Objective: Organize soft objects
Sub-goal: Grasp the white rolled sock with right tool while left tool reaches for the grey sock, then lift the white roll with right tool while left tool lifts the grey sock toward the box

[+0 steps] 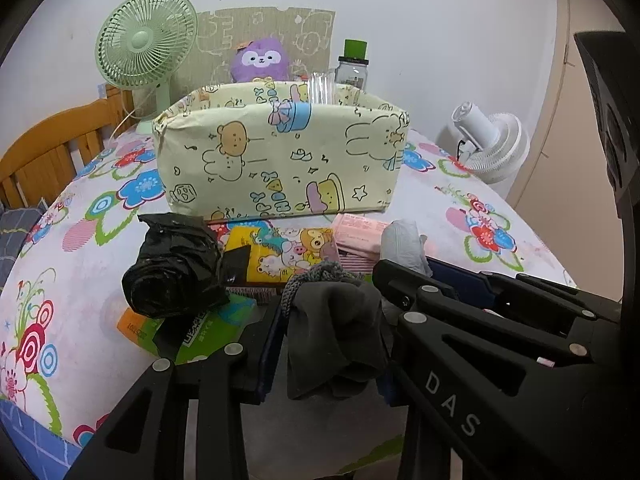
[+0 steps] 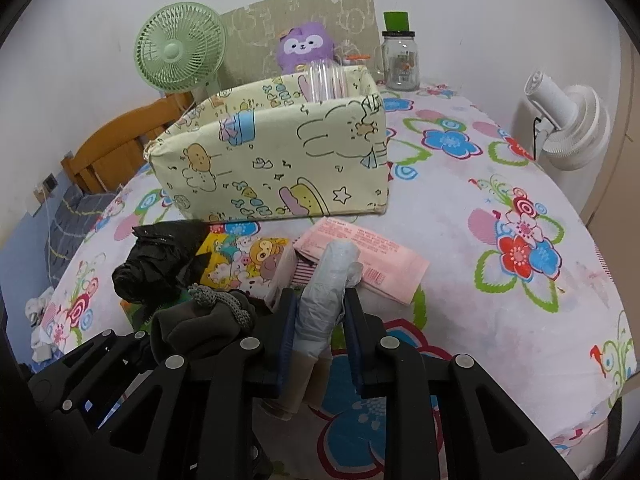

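Observation:
My left gripper (image 1: 326,344) is shut on a dark grey sock (image 1: 336,332), held above the table; the sock also shows in the right wrist view (image 2: 200,324). My right gripper (image 2: 320,328) is shut on a pale grey roll of plastic bags (image 2: 324,296), also seen in the left wrist view (image 1: 402,246). A yellow cartoon-print box (image 1: 280,156) (image 2: 276,164) stands open-topped beyond both. In front of it lie a black bag roll (image 1: 176,268) (image 2: 160,260), a yellow cartoon tissue pack (image 1: 288,252) (image 2: 244,260) and a pink tissue pack (image 1: 358,234) (image 2: 368,260).
The flowered tablecloth (image 2: 520,248) covers the table. A green fan (image 1: 148,44), a purple plush (image 1: 260,60) and a green-lidded jar (image 1: 352,64) stand behind the box. A white fan (image 1: 492,140) is at the right. A green pack (image 1: 208,328) lies under the black roll.

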